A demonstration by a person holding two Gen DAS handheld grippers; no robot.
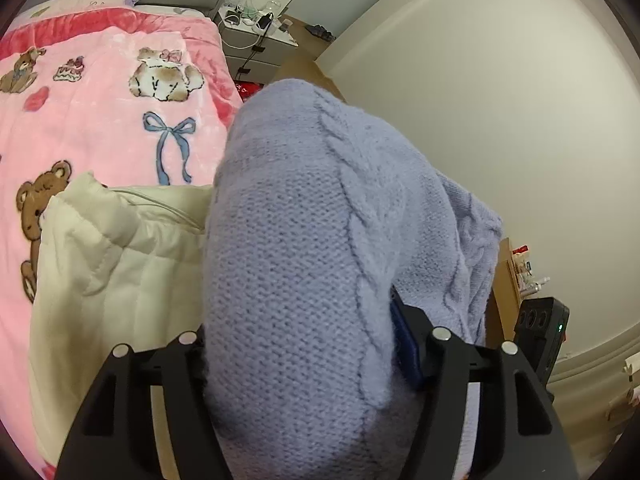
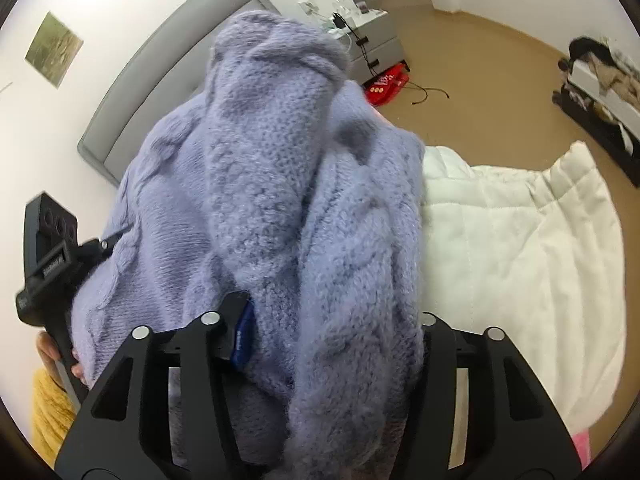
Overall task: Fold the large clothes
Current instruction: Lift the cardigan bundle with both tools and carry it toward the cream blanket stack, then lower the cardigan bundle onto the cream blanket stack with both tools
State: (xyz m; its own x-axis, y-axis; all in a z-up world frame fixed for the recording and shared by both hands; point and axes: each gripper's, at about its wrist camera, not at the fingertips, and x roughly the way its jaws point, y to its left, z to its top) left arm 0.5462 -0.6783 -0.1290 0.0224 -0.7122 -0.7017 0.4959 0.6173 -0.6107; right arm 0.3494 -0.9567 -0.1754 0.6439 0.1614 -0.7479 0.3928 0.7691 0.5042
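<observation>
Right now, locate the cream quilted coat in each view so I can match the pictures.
Left wrist view: cream coat lies lower left, on the pink blanket, left of the sweater.
Right wrist view: coat lies right of centre, right of the sweater.
Shared landmark: the grey nightstand near the top of both.

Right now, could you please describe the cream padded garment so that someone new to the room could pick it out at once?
Start at the bed with the pink teddy-bear blanket. Lying on it, beside the lavender cable-knit sweater bunched in the left gripper, is the cream quilted jacket. It is the only smooth, stitched, puffy fabric there: pale and plain, neither knitted nor printed.
</observation>
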